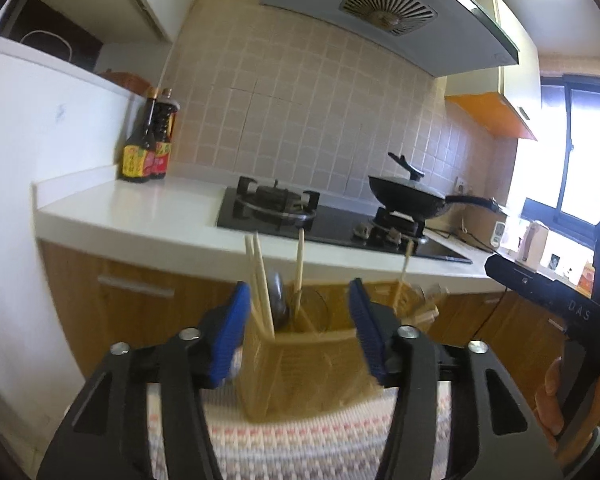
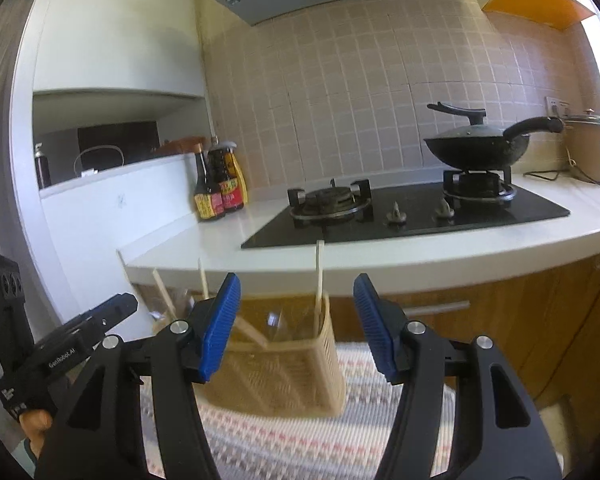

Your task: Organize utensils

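Risk: we hold both hand-held grippers, left and right, wide, empty; wicker holder near mat edge tips if bumped, spilling chopsticks.

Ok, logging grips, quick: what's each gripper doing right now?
Left gripper: open, holding nothing; tan woven utensil basket beyond.
Right gripper: open, empty.
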A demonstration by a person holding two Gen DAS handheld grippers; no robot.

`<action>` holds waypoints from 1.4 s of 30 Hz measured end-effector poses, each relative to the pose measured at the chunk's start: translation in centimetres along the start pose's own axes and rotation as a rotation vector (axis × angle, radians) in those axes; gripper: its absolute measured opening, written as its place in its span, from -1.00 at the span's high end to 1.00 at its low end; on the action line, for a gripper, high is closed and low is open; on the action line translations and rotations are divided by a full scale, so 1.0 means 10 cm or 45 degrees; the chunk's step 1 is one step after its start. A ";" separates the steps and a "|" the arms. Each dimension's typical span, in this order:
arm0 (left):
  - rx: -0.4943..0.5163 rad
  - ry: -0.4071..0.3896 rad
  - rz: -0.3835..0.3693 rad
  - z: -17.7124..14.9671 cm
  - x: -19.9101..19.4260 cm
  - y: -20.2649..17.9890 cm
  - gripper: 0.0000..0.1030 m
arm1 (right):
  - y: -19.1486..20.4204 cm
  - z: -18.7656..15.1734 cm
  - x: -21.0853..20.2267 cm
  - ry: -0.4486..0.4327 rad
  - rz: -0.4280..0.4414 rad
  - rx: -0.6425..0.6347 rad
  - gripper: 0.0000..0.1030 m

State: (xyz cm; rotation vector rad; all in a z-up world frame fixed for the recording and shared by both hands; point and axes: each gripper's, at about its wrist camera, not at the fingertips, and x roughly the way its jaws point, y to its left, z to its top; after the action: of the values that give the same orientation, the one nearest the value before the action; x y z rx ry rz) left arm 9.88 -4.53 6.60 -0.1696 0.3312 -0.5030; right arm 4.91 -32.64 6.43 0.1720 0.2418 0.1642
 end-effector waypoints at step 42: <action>0.116 -0.064 0.509 -0.64 -0.40 -0.13 -0.77 | 0.18 -0.84 -0.35 -0.079 -0.301 -0.177 -0.64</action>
State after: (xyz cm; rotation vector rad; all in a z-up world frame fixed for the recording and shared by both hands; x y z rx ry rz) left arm 3.76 -4.15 2.04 -0.0246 0.2830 -0.1174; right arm -0.80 -30.28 -0.49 0.0100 0.1861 -0.0593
